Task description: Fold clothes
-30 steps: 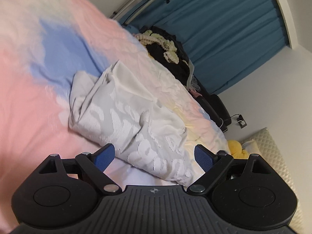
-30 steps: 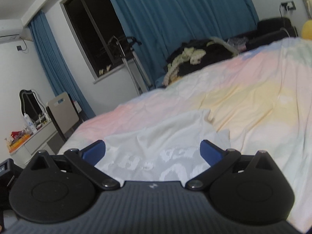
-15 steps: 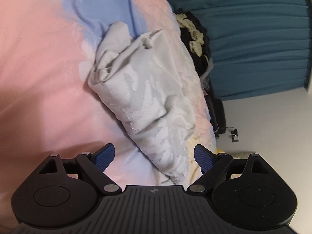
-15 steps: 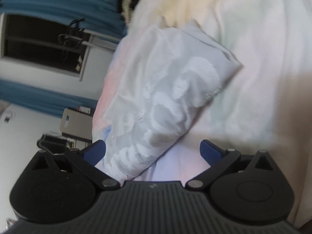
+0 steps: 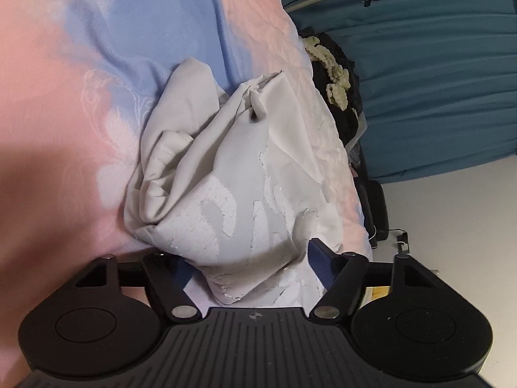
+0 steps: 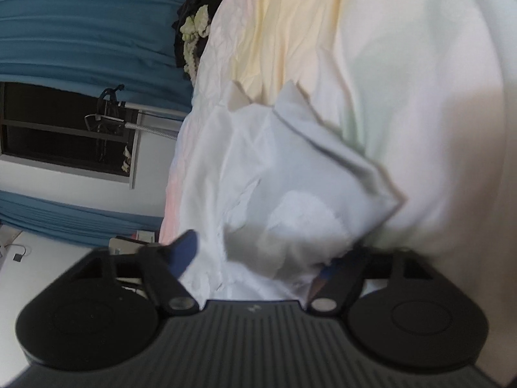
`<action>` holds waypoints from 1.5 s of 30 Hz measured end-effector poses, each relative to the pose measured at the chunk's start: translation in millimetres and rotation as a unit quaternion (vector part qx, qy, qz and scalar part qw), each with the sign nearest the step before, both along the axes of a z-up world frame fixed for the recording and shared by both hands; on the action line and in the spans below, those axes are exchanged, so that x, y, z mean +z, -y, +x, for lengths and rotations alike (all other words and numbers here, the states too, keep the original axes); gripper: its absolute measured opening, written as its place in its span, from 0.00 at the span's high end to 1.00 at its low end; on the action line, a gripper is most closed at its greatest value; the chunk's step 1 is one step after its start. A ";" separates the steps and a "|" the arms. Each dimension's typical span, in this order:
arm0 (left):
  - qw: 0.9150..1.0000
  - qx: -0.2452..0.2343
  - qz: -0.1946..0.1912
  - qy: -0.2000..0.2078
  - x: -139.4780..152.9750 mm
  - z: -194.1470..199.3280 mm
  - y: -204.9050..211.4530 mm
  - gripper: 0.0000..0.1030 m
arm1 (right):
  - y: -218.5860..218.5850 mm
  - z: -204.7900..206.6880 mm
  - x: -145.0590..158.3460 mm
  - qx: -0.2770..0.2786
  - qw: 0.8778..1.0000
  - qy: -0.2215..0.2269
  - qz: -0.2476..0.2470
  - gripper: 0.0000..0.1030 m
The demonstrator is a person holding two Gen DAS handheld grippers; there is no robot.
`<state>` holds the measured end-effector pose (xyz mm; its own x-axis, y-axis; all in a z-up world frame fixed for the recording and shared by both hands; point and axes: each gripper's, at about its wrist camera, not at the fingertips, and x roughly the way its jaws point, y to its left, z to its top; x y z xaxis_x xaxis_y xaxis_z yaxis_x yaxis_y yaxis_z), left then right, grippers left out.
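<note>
Fingers point(image 5: 318, 263) closing round garment point(image 5: 226, 174) | both grippers lower, rolled

Teal curtains point(image 5: 436, 74), dark window point(image 6: 61, 129), white wall point(image 5: 458, 213), bed w/ pastel bedspread point(image 5: 64, 64), dark clothes pile point(image 5: 336, 74)

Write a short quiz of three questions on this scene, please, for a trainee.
1. True or false: the grey printed garment lies neatly folded on the pastel bedspread.
2. What is between the left claw's jaws? A: nothing. B: garment cloth. C: a towel.
3. What colour is the curtain?
Key: 1 false, it is crumpled. 2 B; the jaws have just been closing around it. 3 teal blue.
</note>
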<state>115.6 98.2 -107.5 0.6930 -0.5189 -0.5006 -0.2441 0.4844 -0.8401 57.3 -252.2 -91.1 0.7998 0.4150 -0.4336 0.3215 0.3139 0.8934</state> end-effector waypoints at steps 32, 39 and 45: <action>0.952 -0.190 0.040 0.237 164.5 166.1 300.8 0.78 | 277.3 33.8 173.6 -0.182 0.947 0.245 -0.104 0.77; 0.931 -0.277 0.140 0.190 29.1 173.7 347.5 0.78 | 309.8 31.6 37.9 -0.157 0.969 0.071 -0.177 0.77; 0.923 -0.295 0.167 0.180 -1.4 167.4 337.0 0.74 | 308.7 29.4 -15.9 -0.153 0.972 0.032 -0.176 0.73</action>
